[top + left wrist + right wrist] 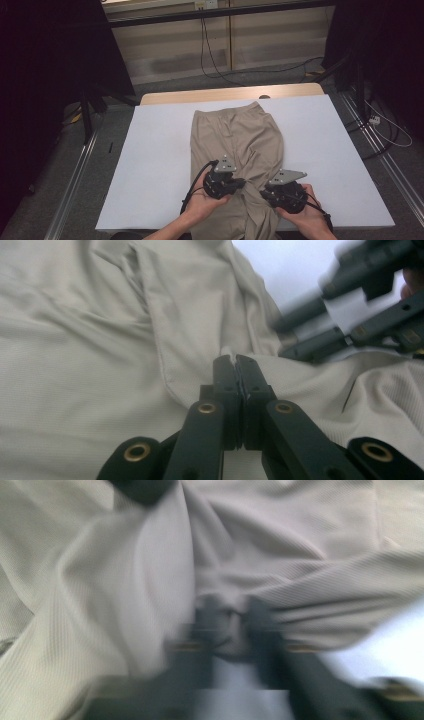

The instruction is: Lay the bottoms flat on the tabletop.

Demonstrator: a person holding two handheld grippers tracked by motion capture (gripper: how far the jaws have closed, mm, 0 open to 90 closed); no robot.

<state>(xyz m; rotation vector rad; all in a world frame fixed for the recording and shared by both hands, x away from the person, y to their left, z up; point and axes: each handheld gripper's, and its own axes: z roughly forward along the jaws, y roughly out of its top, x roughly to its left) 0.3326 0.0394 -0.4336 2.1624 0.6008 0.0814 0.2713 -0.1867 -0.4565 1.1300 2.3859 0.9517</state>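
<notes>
A beige garment (235, 145), seemingly trousers, lies lengthwise down the middle of the white worktop (150, 150), its near end hanging over the person's edge. At left, the left gripper (242, 183) rests on the cloth; in the left gripper view its fingers (224, 371) are fully closed, pinching a small ridge of the fabric. At right, the right gripper (263, 192) sits on a bunched fold just beside it; the right gripper view is blurred, but its fingers (260, 612) look closed on a gathered tuck of cloth. The step in hand appears to be taking hold of the near part for a fold. Next, both grips probably need lifting together, keeping the cloth taut. No brand, label or writing can be read.
</notes>
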